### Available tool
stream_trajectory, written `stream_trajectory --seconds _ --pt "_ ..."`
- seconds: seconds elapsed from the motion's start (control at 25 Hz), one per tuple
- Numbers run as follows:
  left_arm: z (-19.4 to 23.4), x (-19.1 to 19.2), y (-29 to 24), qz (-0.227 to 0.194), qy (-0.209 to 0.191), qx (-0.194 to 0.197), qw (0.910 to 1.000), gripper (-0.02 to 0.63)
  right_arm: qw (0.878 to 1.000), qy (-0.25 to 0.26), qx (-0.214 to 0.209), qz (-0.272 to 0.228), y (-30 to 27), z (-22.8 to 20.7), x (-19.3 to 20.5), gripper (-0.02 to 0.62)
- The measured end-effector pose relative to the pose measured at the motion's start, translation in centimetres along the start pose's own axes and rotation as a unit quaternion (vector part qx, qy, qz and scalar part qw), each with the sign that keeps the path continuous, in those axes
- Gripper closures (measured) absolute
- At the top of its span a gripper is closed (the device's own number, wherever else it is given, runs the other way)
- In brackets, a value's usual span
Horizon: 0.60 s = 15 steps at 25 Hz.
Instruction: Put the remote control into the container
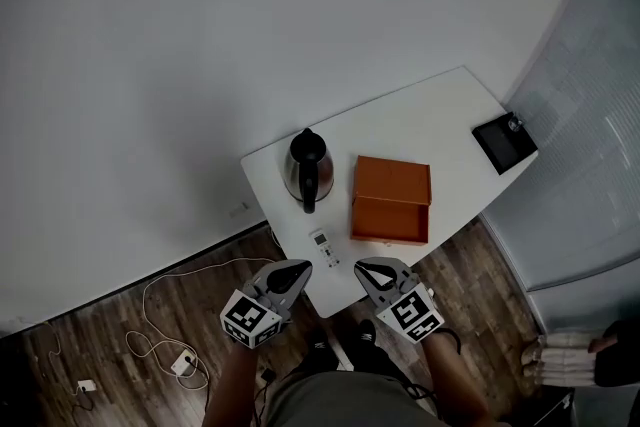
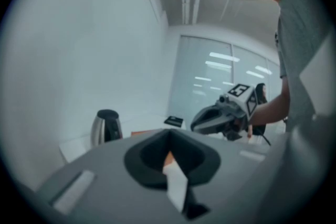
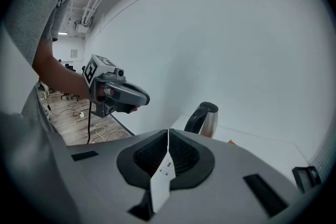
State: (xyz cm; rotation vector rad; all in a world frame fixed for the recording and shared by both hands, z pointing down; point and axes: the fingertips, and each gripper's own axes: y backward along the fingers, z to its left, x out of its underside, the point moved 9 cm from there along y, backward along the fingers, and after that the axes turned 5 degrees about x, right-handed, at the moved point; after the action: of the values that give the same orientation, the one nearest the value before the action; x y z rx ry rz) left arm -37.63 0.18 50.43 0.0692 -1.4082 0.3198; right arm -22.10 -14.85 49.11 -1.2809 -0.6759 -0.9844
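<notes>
Head view: a white worktop [image 1: 440, 115] is shown standing on a wooden floor [image 1: 80, 335]. The remote control [image 1: 324, 247], small, white and slim, lies flat near the front edge of the worktop. It is just nearer the person than the steel kettle [image 1: 307, 170] and just beside the near left corner of the orange container [image 1: 390, 200], apart from both. A black device [image 1: 504, 141] is set at the far right corner. The left tongs [image 1: 298, 269] and the right tongs [image 1: 364, 266] are held off the front edge, one to either side of the remote control. Neither touches it.

Left gripper view: the jaws of the left tongs are seen pressed together, with nothing held. The kettle, a strip of the container and the right tongs are visible beyond. The remote control is hidden below the body of the tongs.

Right gripper view: the jaws of the right tongs are likewise closed and empty. The kettle and the left tongs are visible. The remote control is not shown.

Handling: the remote control is judged to be light and rigid, with a smooth plastic shell that may slip. The jaws must be opened before any approach. A grip across the two long edges near mid-length is recommended, with the pads kept off the buttons. Because the item lies flat, the jaw tips are expected to need lowering almost to the worktop surface. Moderate pressure should suffice.
</notes>
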Motion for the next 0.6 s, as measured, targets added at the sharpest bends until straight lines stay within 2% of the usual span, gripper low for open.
stream_trajectory --seconds 0.32,0.56,0.6 --pt "-0.8 2.5 -1.8 0.053 0.029 -0.02 0.9979 0.606 0.998 -0.049 -0.034 -0.003 0.0 -1.8 2.5 0.578" --pt "-1.6 5.7 -4.8 0.137 0.002 0.017 0.9904 0.601 0.998 -0.05 -0.039 0.013 0.3 -2.9 4.6 0.578" --pt "-1.9 6.4 -5.3 0.156 -0.005 0.025 0.9875 0.568 0.997 -0.057 -0.039 0.016 0.6 -3.0 5.1 0.578"
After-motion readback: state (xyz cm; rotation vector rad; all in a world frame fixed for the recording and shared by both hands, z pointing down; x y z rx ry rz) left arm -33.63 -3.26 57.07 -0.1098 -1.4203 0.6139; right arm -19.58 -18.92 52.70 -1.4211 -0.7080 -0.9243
